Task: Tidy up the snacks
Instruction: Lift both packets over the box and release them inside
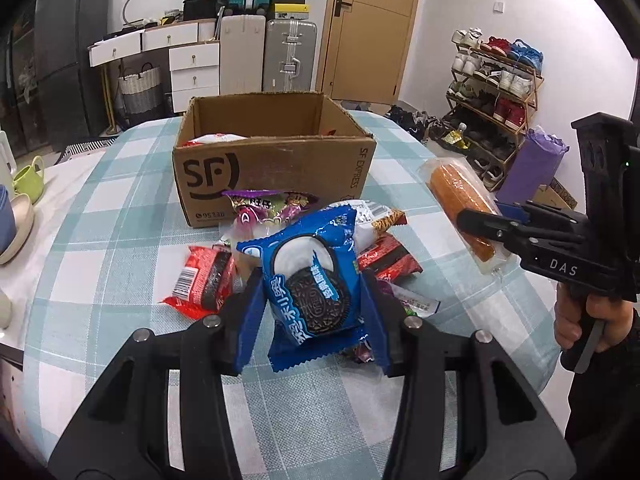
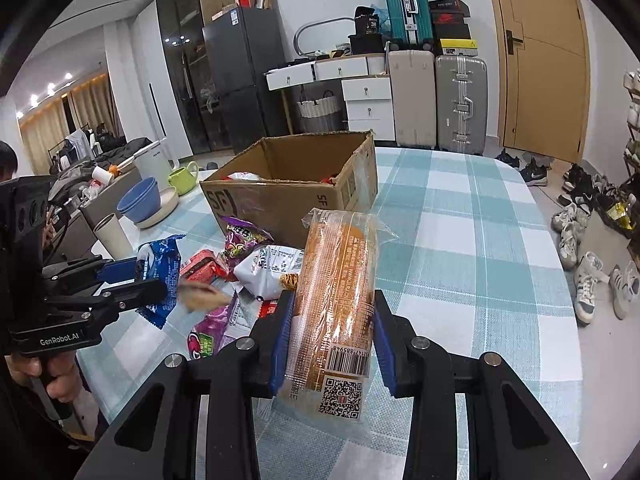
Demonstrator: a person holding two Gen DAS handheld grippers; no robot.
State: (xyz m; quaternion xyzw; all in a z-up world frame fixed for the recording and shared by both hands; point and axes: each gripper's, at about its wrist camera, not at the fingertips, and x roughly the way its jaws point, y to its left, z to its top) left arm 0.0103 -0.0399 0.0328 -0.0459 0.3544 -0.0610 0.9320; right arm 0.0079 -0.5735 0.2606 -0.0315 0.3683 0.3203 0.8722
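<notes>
My left gripper (image 1: 314,300) is shut on a blue Oreo packet (image 1: 308,276) and holds it above the snack pile (image 1: 384,256); the packet also shows in the right wrist view (image 2: 160,276). My right gripper (image 2: 332,328) is shut on a long orange bread roll in clear wrap (image 2: 336,292), lifted over the table; the roll also shows in the left wrist view (image 1: 460,208). An open SF cardboard box (image 1: 276,156) stands behind the pile with some snacks inside; it also shows in the right wrist view (image 2: 296,192).
The checked tablecloth (image 2: 460,248) covers the table. Bowls (image 2: 144,200), a green cup (image 2: 184,178) and a paper cup (image 2: 114,236) stand left of the box. Loose red, purple and white packets (image 2: 272,268) lie in front of it. Shoes lie on the floor at right.
</notes>
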